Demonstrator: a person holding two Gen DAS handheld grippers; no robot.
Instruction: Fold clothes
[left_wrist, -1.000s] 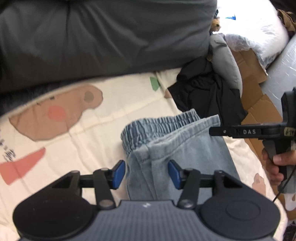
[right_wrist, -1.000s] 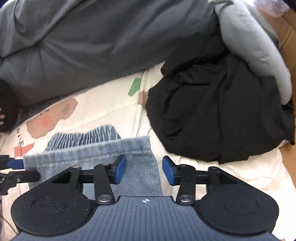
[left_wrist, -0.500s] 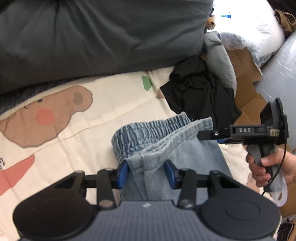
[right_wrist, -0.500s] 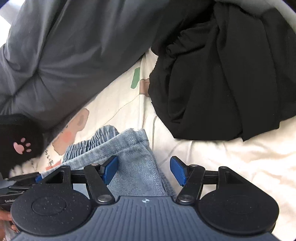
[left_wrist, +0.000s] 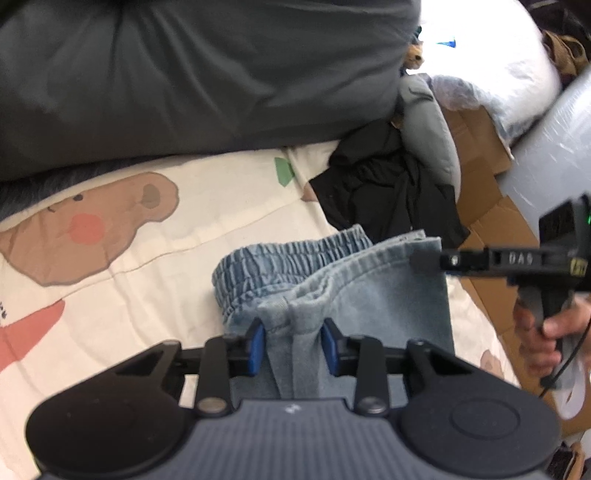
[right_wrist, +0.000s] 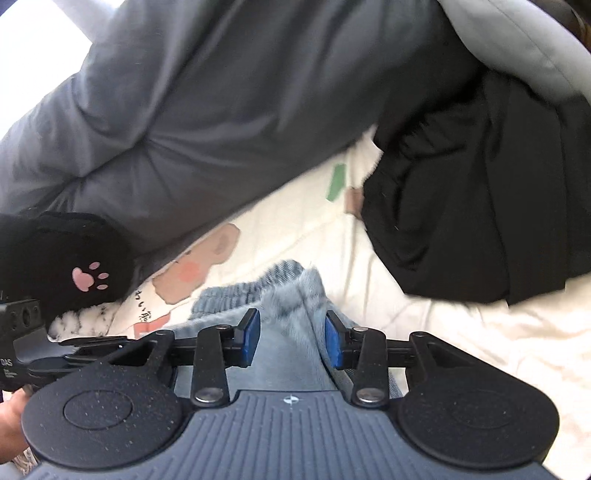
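In the left wrist view, a cream bedsheet (left_wrist: 192, 258) printed with a brown bear face (left_wrist: 88, 229) at nine o'clock fills the left half; above it, from ten to one o'clock, lies a dark grey duvet (left_wrist: 192, 74); at the centre lie the folded light-blue denim shorts (left_wrist: 369, 288), the gathered elastic waistband (left_wrist: 291, 254) at twelve o'clock of the fabric, a hemmed leg edge lying over it. The left gripper (left_wrist: 291, 345) sits at six o'clock; its blue pads (left_wrist: 255, 345) flank a bunched fold of denim at the near left corner and the jaws are closing on it, the left pad against the cloth, though whether the right pad presses cannot be told. At one o'clock a crumpled black garment (left_wrist: 391, 192) lies just beyond the shorts, beside a grey cushion (left_wrist: 432, 129) and flattened cardboard (left_wrist: 480, 147); at three o'clock the right gripper (left_wrist: 424, 260), held by a hand (left_wrist: 543, 332), meets the far right corner of the hem.

In the right wrist view, a black paw-print sleeve (right_wrist: 70, 258) is at nine o'clock; the right gripper (right_wrist: 291, 338) at six o'clock has a raised ridge of the shorts (right_wrist: 295, 302) between its pads (right_wrist: 251, 336), jaws closing, denim touching both; the black garment (right_wrist: 480, 206) spreads at two o'clock.
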